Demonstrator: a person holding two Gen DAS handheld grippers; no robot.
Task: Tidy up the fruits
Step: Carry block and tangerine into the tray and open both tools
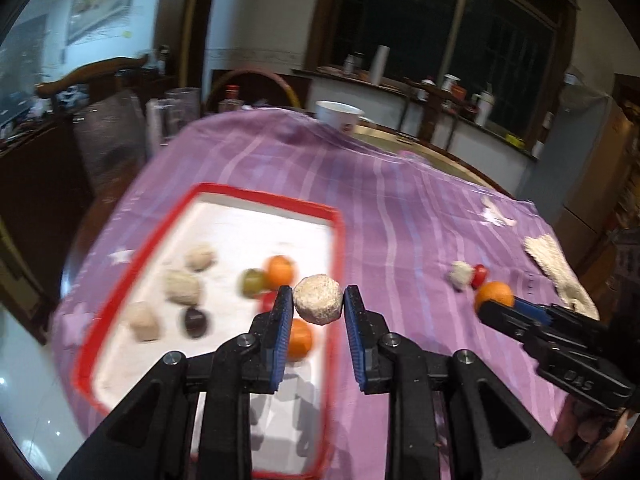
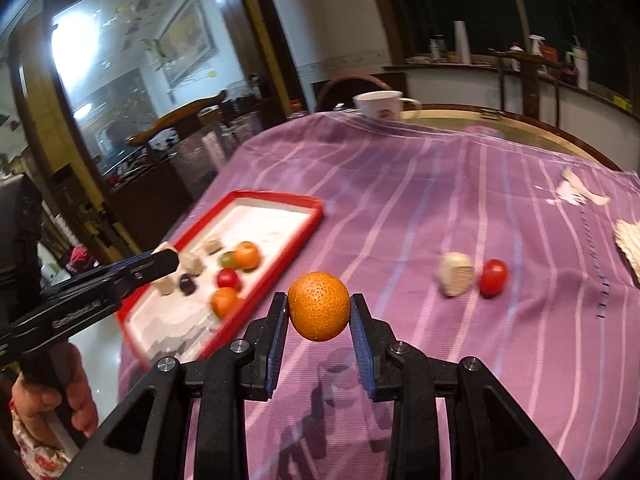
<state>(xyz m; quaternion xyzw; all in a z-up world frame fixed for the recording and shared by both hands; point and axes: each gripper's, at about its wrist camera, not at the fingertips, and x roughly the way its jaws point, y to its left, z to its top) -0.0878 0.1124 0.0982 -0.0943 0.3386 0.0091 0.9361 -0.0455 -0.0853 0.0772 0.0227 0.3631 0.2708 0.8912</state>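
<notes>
Left gripper [image 1: 318, 306] clamped on beige fruit [image 1: 318, 299] over tray [image 1: 338, 216] edge — right gripper [image 2: 319, 308] gripping orange [image 2: 319, 306], above bare cloth [image 2: 440, 200].

Wide bare stretch of purple cloth [image 2: 400, 200] across the worktop middle, open for passing. Red-rimmed tray [image 2: 280, 240] at 9 o'clock is crowded: oranges, pale lumps, dark fruit, a red one; far end bare. Pale lump [image 2: 456, 274] and red tomato [image 2: 493, 277] sit just beside each other at 2 o'clock. White cup [image 2: 378, 105] at 12 o'clock on the far edge.
</notes>
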